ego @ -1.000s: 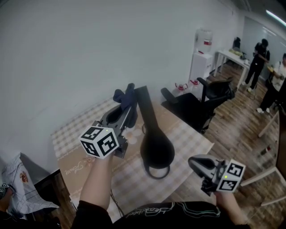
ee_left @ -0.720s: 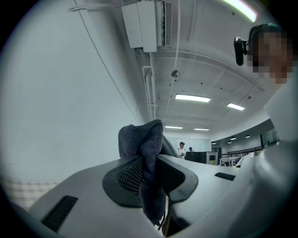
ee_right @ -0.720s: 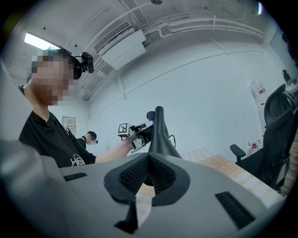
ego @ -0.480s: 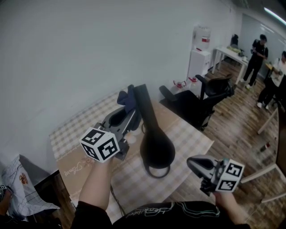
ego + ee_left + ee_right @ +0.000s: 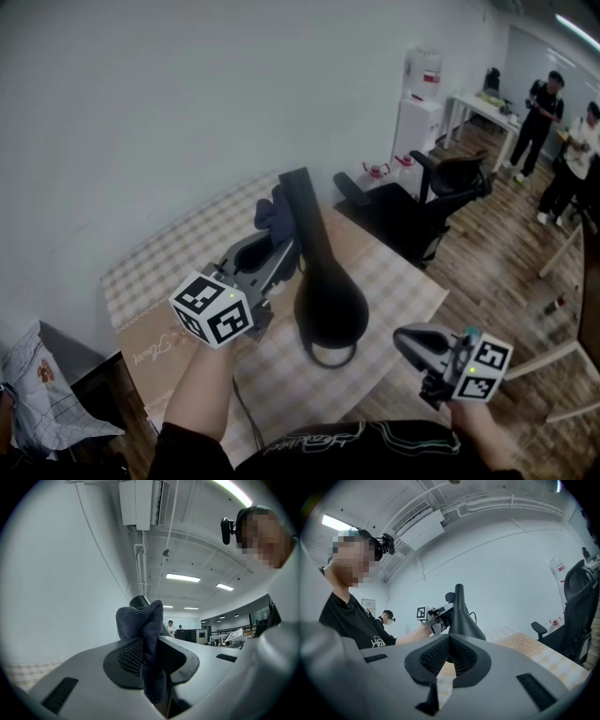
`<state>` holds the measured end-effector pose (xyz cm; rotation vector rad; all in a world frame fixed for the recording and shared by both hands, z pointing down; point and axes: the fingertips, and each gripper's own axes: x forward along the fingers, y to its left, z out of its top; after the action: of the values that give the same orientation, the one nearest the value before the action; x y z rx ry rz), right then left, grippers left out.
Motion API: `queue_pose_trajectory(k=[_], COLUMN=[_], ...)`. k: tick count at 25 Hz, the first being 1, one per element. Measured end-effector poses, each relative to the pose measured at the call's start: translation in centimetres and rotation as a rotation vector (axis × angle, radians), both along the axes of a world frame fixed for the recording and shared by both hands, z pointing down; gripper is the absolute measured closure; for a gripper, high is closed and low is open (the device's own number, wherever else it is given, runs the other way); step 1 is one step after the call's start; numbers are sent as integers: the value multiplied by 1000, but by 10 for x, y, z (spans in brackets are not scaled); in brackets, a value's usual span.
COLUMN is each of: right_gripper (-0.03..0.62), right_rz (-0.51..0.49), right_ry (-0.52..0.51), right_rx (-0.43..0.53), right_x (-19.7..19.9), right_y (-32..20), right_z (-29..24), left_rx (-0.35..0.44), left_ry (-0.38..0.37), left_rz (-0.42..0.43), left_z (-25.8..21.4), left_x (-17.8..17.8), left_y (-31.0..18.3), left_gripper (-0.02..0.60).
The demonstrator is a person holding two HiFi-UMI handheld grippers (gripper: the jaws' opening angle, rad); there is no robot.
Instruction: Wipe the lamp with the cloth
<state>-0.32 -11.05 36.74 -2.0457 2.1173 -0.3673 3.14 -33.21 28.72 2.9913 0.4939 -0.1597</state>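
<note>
Checked tablecloth, flared black lamp; left claw tight on nubby cloth (right claw closed, empty).

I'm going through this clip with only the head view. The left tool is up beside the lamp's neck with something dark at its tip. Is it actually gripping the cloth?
Observer: Yes. The left gripper view shows the left tool with its jaws shut on the cloth, a dark knit wad bunched above them.
Reviewer: Does the cloth touch the lamp?
Observer: I cannot tell. In that view the lamp's top only peeks out right behind the wad.
Reviewer: And the right tool?
Observer: Its own view shows the jaws together with nothing between them, aimed at the lamp.
</note>
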Motion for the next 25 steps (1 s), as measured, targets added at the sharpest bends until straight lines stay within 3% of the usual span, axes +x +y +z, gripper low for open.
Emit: queue_pose_trajectory(k=[25], right_gripper=[583], right_rz=[15], right_ry=[-20], right_rx=[4], right_x=[-9], right_y=[12], right_z=[4], left_rx=[14], left_ry=[-79], left_rz=[111], left_z=[57], left_x=[-34], left_y=[31], left_gripper=[515])
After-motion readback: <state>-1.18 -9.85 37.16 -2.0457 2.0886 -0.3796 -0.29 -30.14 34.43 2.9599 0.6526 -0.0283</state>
